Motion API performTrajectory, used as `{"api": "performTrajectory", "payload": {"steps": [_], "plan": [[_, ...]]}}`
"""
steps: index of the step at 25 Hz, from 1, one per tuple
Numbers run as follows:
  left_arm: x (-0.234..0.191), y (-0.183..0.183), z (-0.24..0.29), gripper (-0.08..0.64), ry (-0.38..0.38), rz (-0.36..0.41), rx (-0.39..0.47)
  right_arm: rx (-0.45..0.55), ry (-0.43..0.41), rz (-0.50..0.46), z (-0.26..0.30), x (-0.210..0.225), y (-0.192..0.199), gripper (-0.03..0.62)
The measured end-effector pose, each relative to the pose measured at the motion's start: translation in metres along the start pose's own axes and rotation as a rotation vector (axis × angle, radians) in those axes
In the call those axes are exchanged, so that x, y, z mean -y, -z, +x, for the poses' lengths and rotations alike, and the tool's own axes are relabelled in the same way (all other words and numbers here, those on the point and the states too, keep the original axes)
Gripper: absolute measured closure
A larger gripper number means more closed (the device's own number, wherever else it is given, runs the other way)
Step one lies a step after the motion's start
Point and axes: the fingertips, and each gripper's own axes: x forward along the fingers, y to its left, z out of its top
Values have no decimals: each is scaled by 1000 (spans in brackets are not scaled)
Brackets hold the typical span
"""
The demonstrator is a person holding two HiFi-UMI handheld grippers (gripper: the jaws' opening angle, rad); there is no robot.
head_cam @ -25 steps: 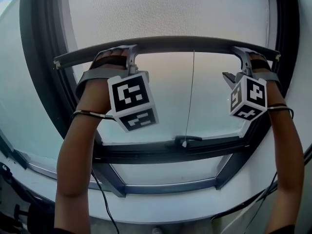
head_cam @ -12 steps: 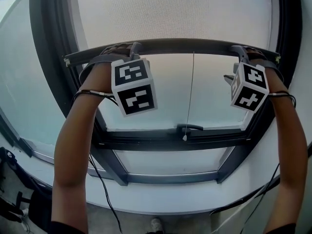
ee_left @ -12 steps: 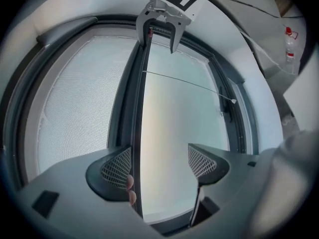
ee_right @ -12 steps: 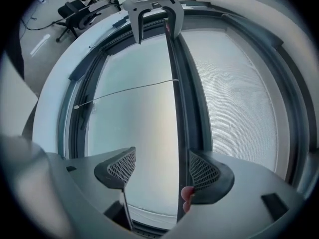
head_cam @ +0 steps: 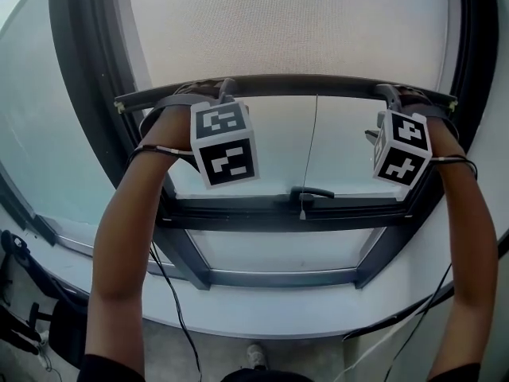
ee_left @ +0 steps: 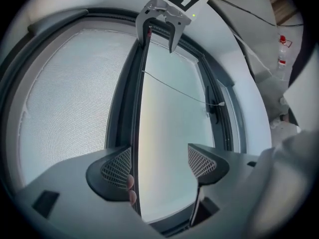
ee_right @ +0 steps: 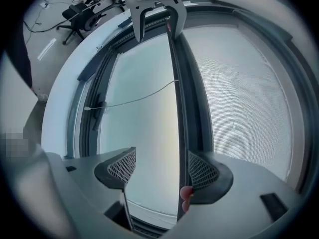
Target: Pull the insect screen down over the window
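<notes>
The left gripper (ee_left: 159,164) hooks its wide-apart jaws over the dark bar (head_cam: 318,84) of the insect screen (head_cam: 286,22). The bar sits partway down the window (head_cam: 262,146). The right gripper (ee_right: 162,171) hooks the other end, jaws apart too. The pulling looks about half done; next, both should pull down evenly

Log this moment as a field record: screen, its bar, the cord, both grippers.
insect screen: mesh covers the upper part of the window; glass below is uncovered
bottom bar: spans the frame, above the window handle
pull cord: hangs from the bar's middle, untouched
left gripper: at the bar's left end, jaws apart, bar edge against one jaw, not clamped
right gripper: at the bar's right end, jaws apart, bar edge against one jaw
</notes>
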Motion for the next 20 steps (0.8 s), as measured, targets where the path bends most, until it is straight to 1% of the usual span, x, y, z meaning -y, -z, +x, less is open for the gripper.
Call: {"api": "performTrajectory", "payload": {"steps": [3, 8, 11, 14, 16, 20], "plan": [[9, 0, 2, 202, 0, -6, -4, -1, -16, 5, 1, -9, 0, 261], [41, 2, 20, 202, 53, -5, -10, -5, -84, -6, 13, -45, 0, 261], [55, 1, 25, 202, 51, -9, 1, 2, -78, -4, 16, -59, 1, 261], [59, 1, 26, 202, 53, -19, 6, -2, -73, -1, 17, -62, 2, 261], [66, 2, 28, 202, 64, -22, 3, -4, -83, 0, 19, -69, 0, 261], [110, 4, 49, 202, 120, -13, 1, 6, -150, 5, 33, -117, -2, 261]]}}
